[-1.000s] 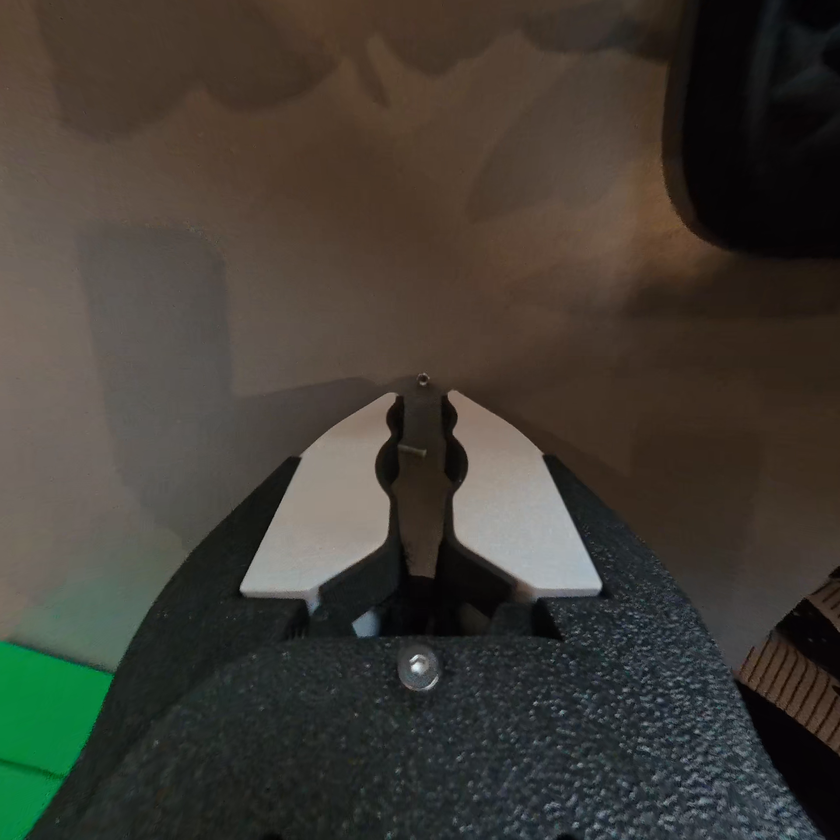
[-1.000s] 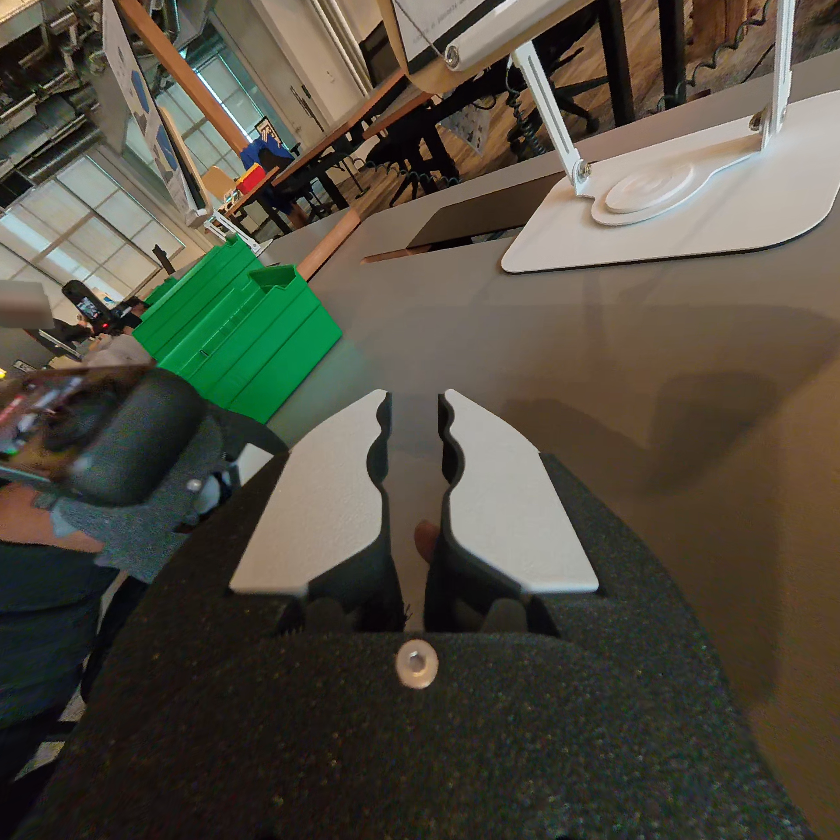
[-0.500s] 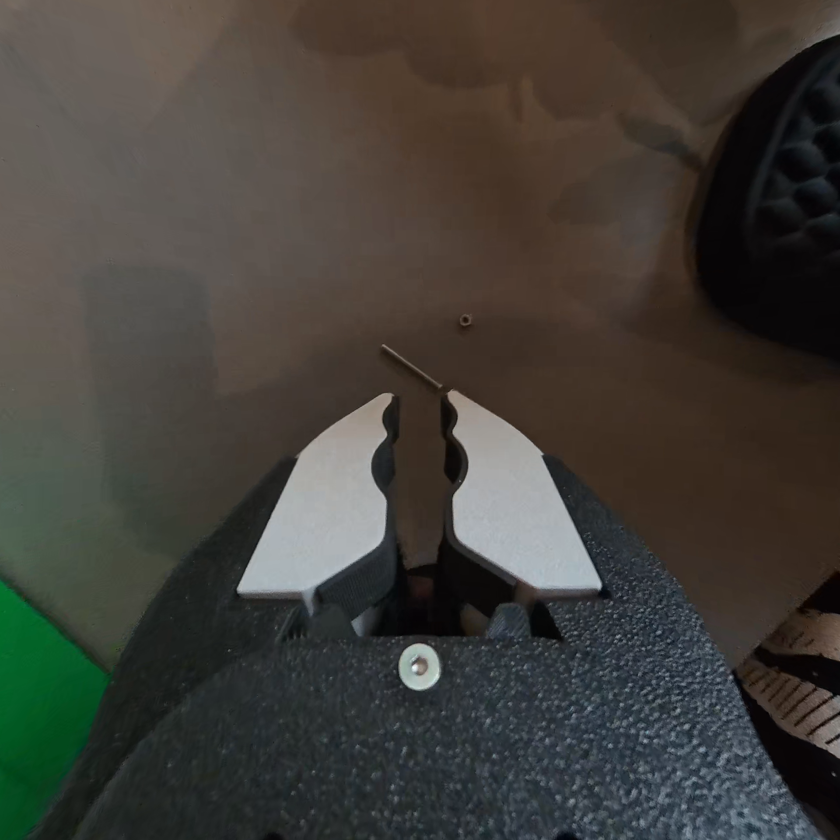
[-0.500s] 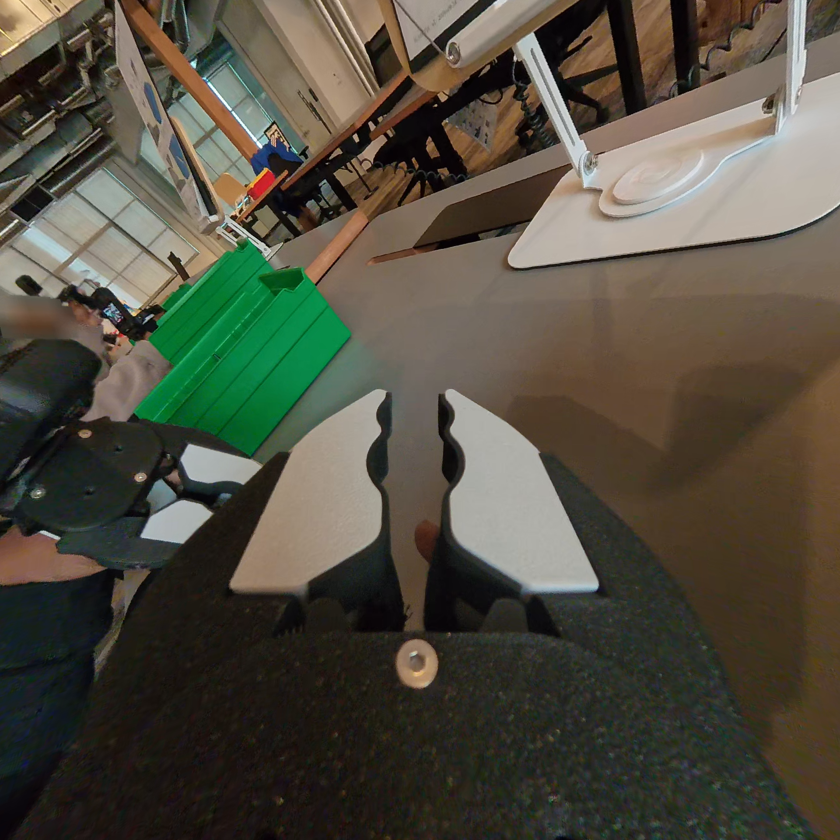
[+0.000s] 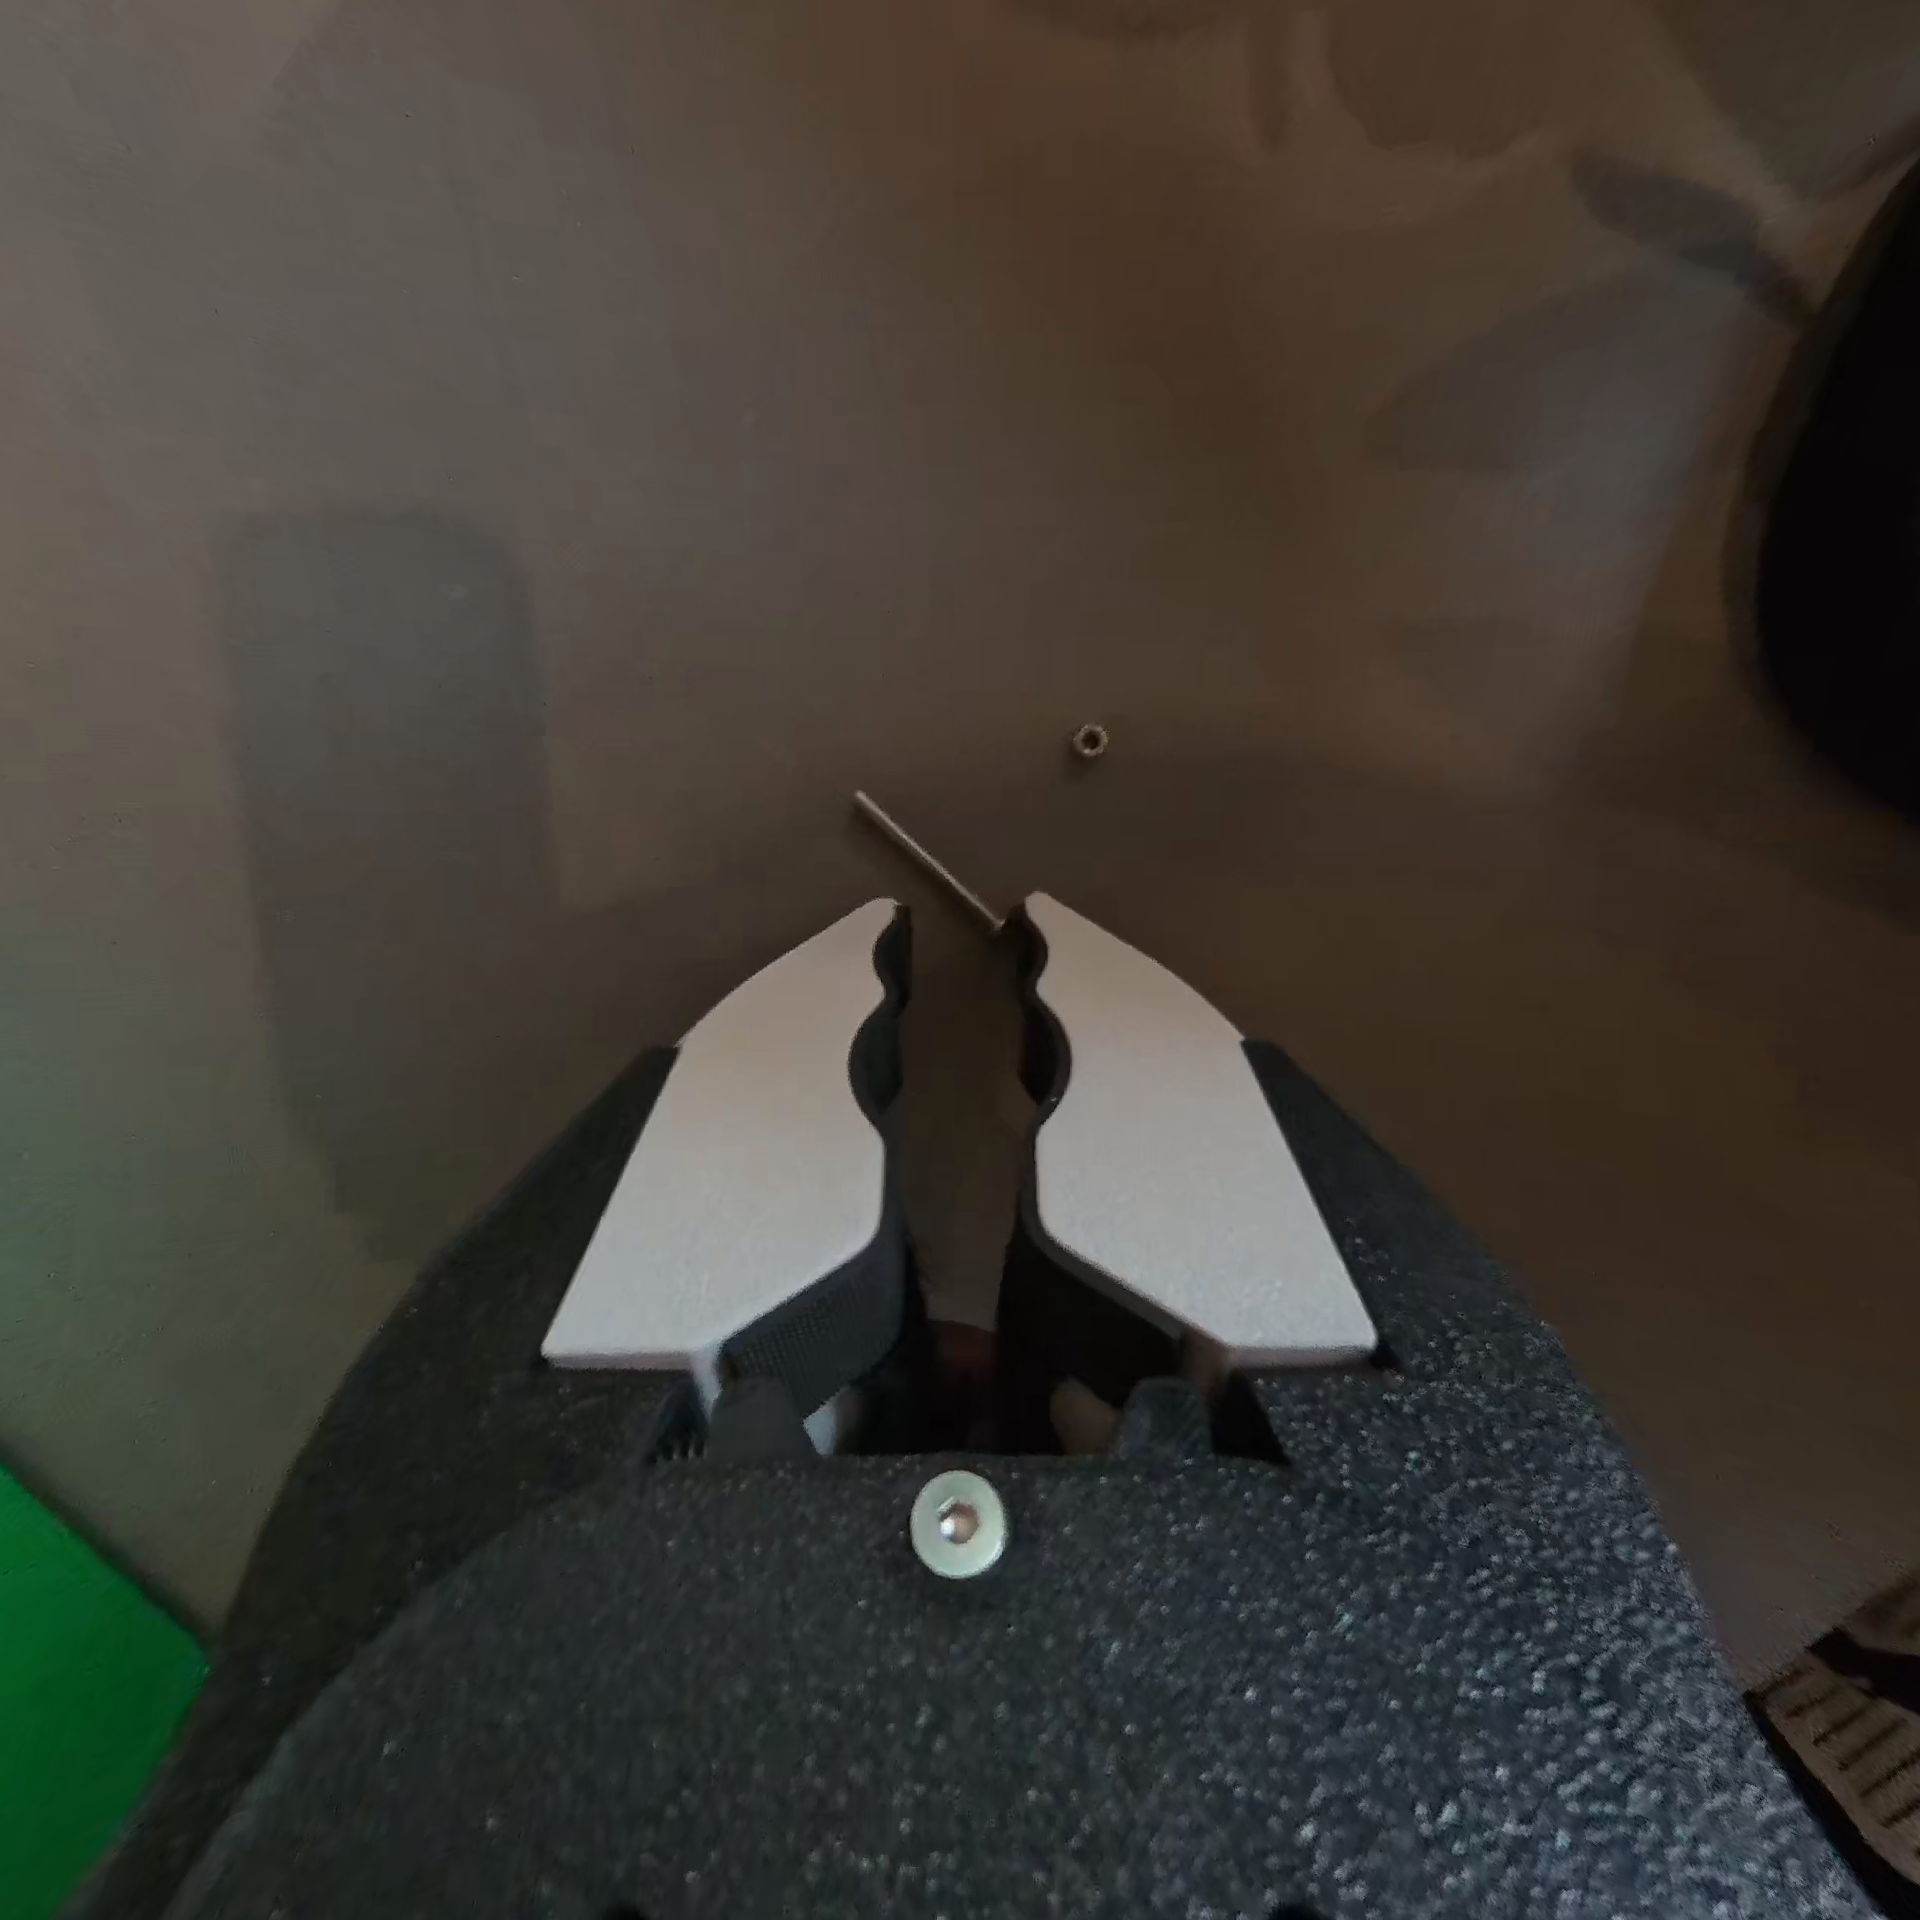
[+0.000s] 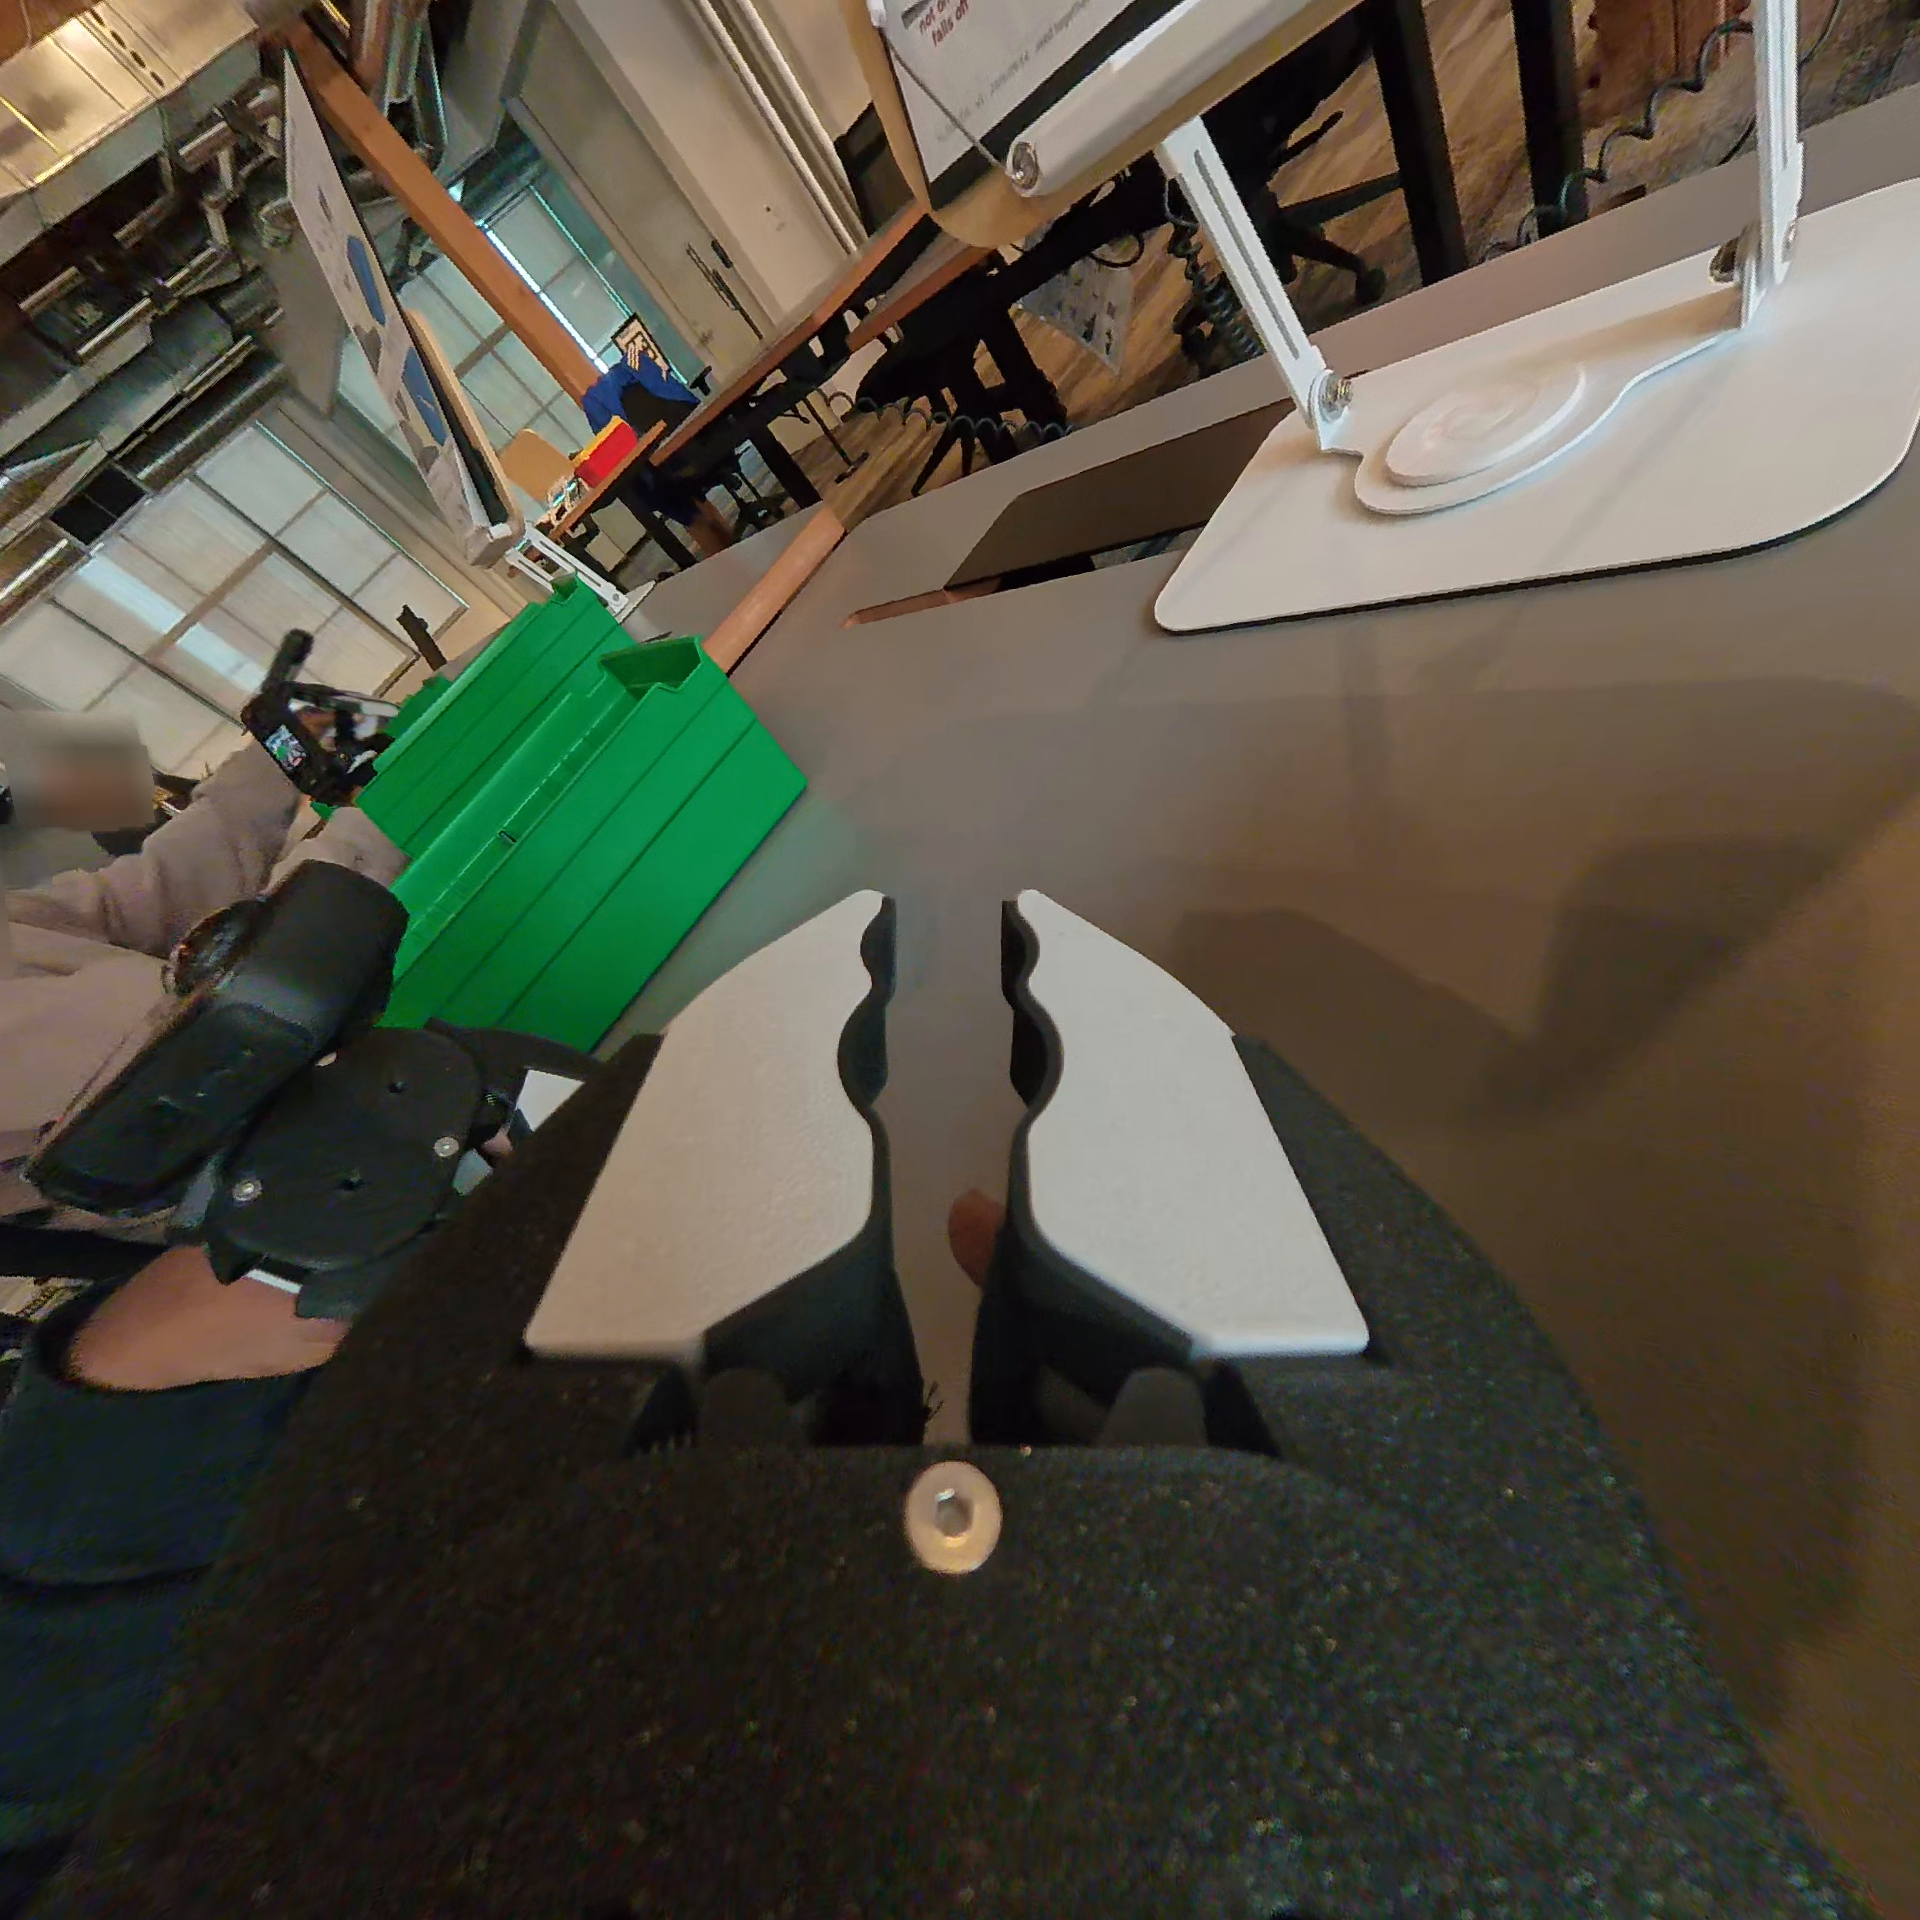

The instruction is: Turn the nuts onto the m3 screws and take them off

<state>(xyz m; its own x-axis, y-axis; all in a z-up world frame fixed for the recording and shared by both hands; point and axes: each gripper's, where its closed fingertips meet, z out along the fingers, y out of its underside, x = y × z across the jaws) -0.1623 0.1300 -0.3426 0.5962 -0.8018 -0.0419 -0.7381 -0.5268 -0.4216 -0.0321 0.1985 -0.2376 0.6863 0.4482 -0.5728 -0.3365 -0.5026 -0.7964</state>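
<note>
Left wrist view: left tool [image 5: 961, 914], narrowly open and empty, has drawn back from the desk [image 5: 623, 416], leaving screw [image 5: 925, 860] and nut [image 5: 1089, 741] lying apart there, unthreaded; right tool [image 6: 945, 909] likewise narrow, empty.

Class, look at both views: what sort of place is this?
Probably a shared workshop or lab. Long wooden worktables and office chairs fill a hall with big windows; green bins sit on the grey table.

Open-plan workshop/lab: long desks [image 6: 790, 353], exposed ducts [image 6: 114, 156], big windows [image 6: 208, 582].
</note>
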